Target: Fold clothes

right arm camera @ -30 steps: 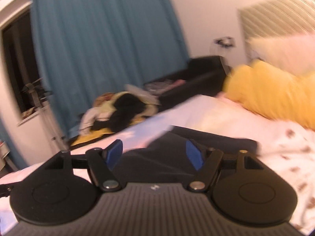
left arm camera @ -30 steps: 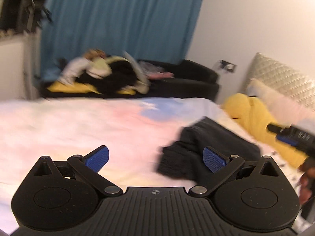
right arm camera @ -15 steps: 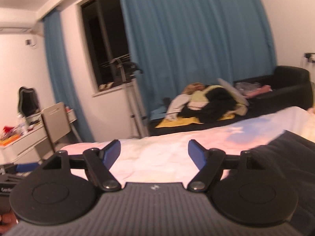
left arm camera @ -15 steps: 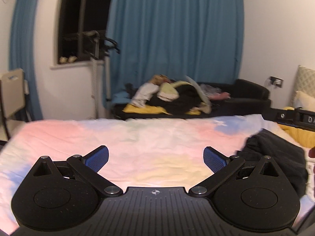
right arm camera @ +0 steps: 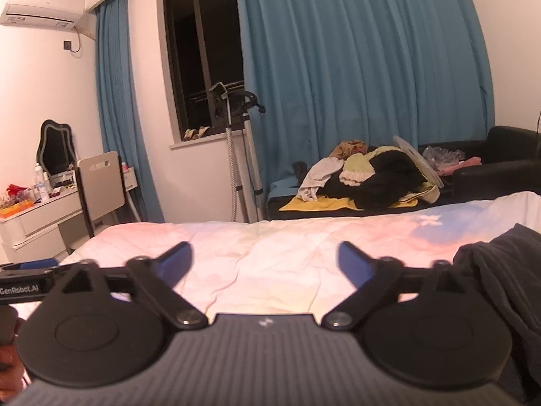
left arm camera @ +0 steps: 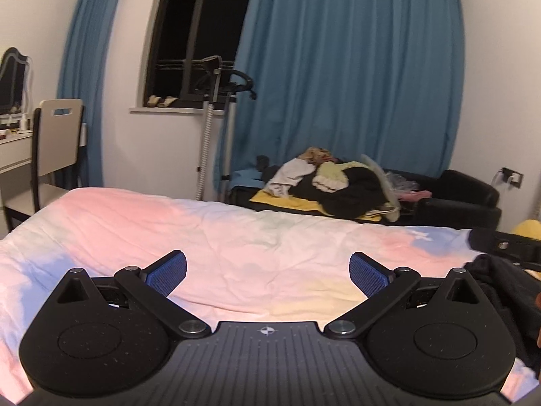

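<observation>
A dark crumpled garment point(left arm camera: 497, 291) lies on the pastel bed cover point(left arm camera: 236, 237) at the far right of the left wrist view; in the right wrist view the same dark garment point(right arm camera: 500, 277) sits at the right edge, beside the right finger. My left gripper point(left arm camera: 267, 274) is open over bare cover, holding nothing. My right gripper point(right arm camera: 265, 262) is open too, with only the bed cover point(right arm camera: 270, 247) between its blue pads. The left gripper's body point(right arm camera: 23, 284) and a hand show at the right wrist view's left edge. A heap of mixed clothes point(left arm camera: 334, 182) lies on a black sofa beyond the bed.
A black sofa point(left arm camera: 456, 196) stands against blue curtains point(left arm camera: 338, 84). A garment steamer stand point(left arm camera: 209, 128) is by the window. A chair point(left arm camera: 50, 155) and white dressing table point(right arm camera: 37, 216) with bottles and a mirror stand at the left.
Both views have swung left, away from the yellow pillows and the dark garment, toward the window and the dresser. The garment now sits at the right edge. Both grippers stayed open.
</observation>
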A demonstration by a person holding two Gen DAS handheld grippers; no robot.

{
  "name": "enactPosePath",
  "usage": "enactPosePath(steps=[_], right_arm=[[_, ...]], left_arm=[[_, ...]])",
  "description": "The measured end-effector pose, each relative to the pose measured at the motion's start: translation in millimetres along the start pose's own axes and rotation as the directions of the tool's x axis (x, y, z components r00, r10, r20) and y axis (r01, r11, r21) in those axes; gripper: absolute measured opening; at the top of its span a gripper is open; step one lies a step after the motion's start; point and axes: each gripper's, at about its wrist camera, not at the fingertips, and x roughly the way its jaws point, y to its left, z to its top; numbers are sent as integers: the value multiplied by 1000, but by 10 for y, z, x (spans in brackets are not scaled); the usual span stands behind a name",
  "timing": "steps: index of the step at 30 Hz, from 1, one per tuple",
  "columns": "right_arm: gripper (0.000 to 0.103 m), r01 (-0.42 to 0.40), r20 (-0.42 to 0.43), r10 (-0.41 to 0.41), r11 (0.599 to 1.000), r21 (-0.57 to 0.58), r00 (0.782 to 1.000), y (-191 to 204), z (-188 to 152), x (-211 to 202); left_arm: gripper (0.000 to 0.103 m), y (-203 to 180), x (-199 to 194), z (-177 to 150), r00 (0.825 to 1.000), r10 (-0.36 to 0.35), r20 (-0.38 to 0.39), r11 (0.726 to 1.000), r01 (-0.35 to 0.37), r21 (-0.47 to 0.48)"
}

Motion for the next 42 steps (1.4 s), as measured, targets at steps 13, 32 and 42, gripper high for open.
enactPosePath(steps=[13,32,42], right_arm=[[103,53,0,-53,997,-57,999,-1,-260,249],[103,70,-30,-71,997,-38,997,-54,-327,199],[103,75,-19,-75,997,-27,997,-87,-342,141]], left_arm=[[103,27,292,-172,997,38,-63,999,-36,21],[103,47,276,-240,996,40,-81,999,-39,18],[103,22,202,-232,997,42,-60,999,-40,36]])
